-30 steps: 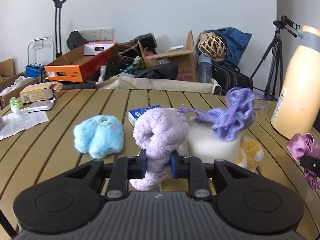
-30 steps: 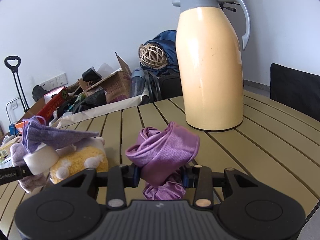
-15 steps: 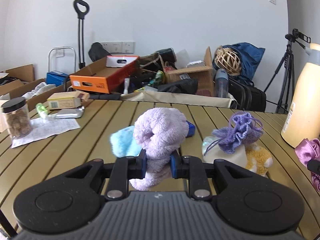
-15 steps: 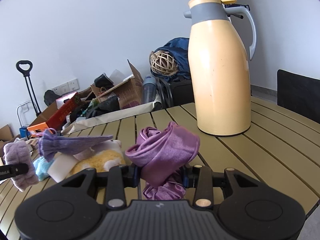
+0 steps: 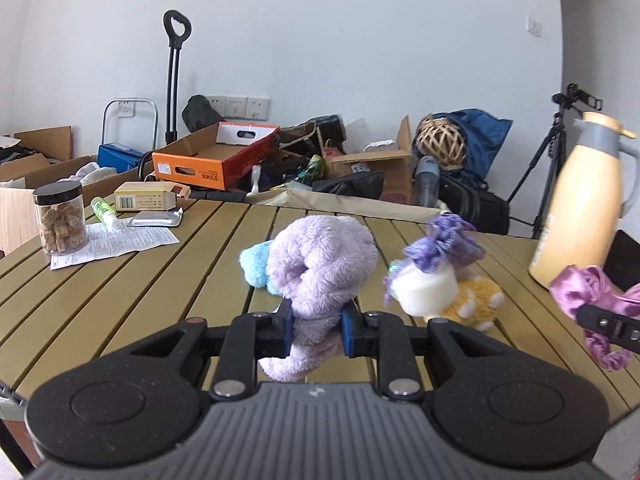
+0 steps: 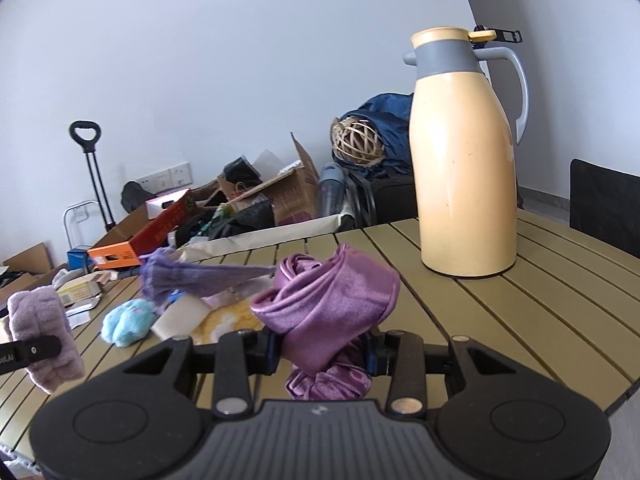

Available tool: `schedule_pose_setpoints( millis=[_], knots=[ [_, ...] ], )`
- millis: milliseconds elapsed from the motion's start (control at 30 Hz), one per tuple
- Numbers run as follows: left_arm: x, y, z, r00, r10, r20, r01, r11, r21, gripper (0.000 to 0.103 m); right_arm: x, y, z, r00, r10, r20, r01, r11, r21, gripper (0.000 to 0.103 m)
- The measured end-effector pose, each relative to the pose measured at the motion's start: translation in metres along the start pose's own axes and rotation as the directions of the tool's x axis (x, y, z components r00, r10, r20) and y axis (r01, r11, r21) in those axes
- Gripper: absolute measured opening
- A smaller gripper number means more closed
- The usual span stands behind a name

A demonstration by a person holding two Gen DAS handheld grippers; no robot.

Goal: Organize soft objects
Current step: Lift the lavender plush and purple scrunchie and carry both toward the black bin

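My left gripper [image 5: 316, 330] is shut on a fluffy lilac plush [image 5: 320, 268], held above the slatted table [image 5: 132, 292]. A shiny purple satin cloth [image 6: 328, 312] is clamped in my right gripper [image 6: 322, 354], which is shut and raised near the table's right side. Between the two, on the table, lies a pile: a blue plush [image 6: 128, 322], a white sponge block [image 5: 426, 292], a yellow plush [image 5: 474, 300] and a knitted purple pouch [image 5: 448, 242] on top. The lilac plush [image 6: 40, 330] and the left gripper show at the right wrist view's left edge.
A tall yellow thermos jug [image 6: 464, 172] stands at the table's right. A jar of snacks [image 5: 60, 218], papers [image 5: 116, 240], a foil pack and a small box [image 5: 146, 200] occupy the far left. Boxes, bags and a tripod [image 5: 556, 160] crowd the floor behind.
Both grippers have drawn back and upward from the pile, each keeping its item. The pile now looks smaller and farther, and the jar has come into the left view.
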State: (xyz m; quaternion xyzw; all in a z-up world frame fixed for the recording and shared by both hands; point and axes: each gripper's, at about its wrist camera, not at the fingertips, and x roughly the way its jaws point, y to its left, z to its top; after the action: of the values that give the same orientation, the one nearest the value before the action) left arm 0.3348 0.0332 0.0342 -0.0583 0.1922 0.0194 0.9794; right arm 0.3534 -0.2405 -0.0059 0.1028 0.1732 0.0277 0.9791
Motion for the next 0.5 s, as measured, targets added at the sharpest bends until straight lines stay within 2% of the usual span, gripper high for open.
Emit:
schedule_pose_setpoints(
  millis=[167,500],
  knots=[
    [-0.028,-0.005,-0.019,0.999,-0.032,0.017,0.032,0.999,0.027,0.022,-0.024,0.004,-0.016,0.999,0.039,-0.005,-0.039,0.999,-0.015,0.037],
    [-0.067,-0.014,-0.060,0.995,-0.100,-0.023,0.101,0.993,0.055,0.022,-0.072,0.022,-0.052,0.992,0.125,-0.007,-0.125,0.988,-0.087,0.037]
  ],
)
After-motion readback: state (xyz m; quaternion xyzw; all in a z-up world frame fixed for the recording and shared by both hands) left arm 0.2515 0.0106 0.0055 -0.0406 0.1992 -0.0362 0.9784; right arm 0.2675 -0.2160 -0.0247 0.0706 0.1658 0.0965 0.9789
